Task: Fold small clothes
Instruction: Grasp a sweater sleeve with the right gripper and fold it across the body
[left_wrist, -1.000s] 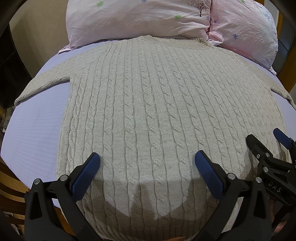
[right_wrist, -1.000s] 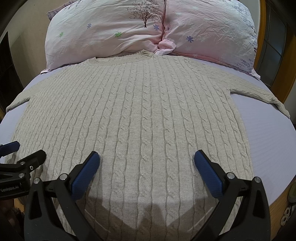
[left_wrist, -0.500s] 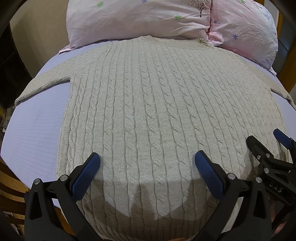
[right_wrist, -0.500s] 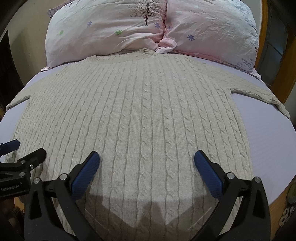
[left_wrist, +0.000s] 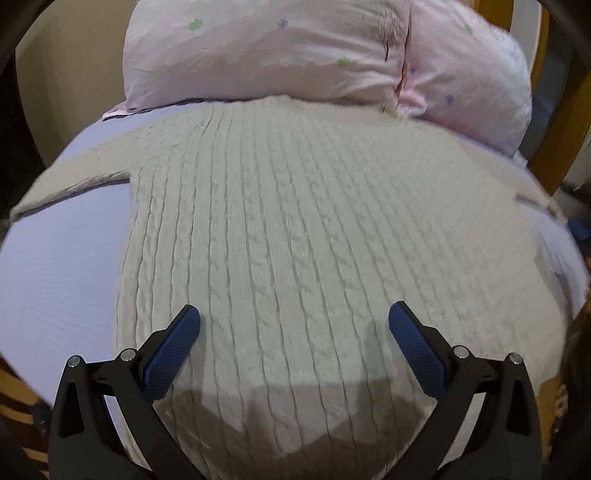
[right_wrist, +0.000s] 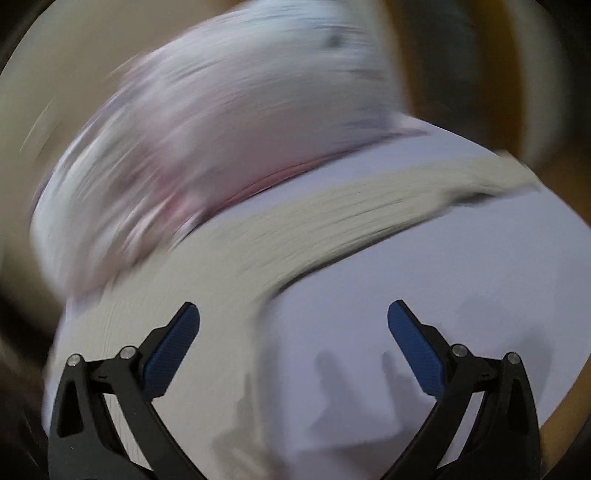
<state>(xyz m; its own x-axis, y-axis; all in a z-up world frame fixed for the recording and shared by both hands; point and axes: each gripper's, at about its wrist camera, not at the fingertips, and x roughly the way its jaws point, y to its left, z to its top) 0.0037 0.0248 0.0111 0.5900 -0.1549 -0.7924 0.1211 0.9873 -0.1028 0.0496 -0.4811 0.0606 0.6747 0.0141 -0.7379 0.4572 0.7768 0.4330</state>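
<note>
The sweater (left_wrist: 317, 236) is my landmark: a pale cable-knit pullover, spread flat and face up on the bed (left_wrist: 55, 280), its neck toward the pillows (left_wrist: 295, 51) and its hem toward me. In the left wrist view I see no fold in it at all; the body lies smooth, one sleeve (left_wrist: 74, 181) runs out to the side across the lavender sheet, and the opposite sleeve tip shows at the far edge of the body. So I judge the task barely begun: both sleeves, the sides and the final crosswise fold are all left.

My left tool (left_wrist: 294, 325) hangs over the sweater's lower body with its blue pads spread wide, gripping nothing.

The right wrist view is heavily blurred. I make out the other sleeve (right_wrist: 369, 210) as a pale band lying across the sheet, with the pillows beyond it. My right tool (right_wrist: 293, 325) is spread just as wide and empty, over bare sheet just beside the sweater's side edge. I read this as lining up for the sleeve on that side, the likely first fold inward over the body.
</note>
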